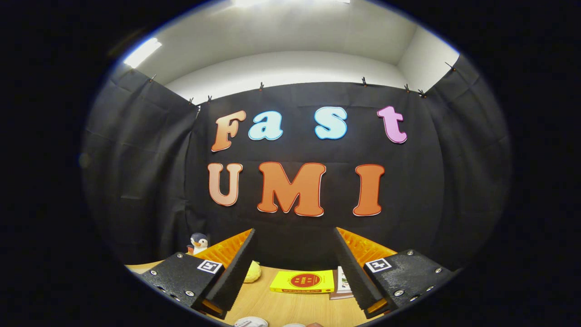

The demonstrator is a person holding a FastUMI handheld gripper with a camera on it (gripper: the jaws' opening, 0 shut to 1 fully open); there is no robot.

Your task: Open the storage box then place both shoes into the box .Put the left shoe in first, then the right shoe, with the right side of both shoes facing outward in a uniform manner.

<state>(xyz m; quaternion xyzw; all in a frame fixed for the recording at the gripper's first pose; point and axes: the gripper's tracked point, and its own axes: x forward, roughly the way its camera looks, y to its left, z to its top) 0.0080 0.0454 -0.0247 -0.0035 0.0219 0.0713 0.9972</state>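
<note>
Tongs (pixel 295 268) spread, empty; yellow book (pixel 302 281) beyond, shoes unseen.

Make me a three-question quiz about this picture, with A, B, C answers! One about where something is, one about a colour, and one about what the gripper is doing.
1. Where is the penguin toy?
A. Between the fingers
B. Beyond the left-hand finger, by the black cloth wall
C. On top of the yellow book

2. What colour is the book lying flat on the wooden table?
A. Yellow
B. Blue
C. Green

3. What is the gripper doing?
A. Squeezing the book
B. Shut tight with nothing inside
C. Open, holding nothing

Answers:
1. B, the penguin toy peeks up past the outer side of that finger, in front of the cloth.
2. A, its cover is yellow with a red round mark.
3. C, a wide gap shows between the fingers, and the book lies beyond them, untouched.
</note>
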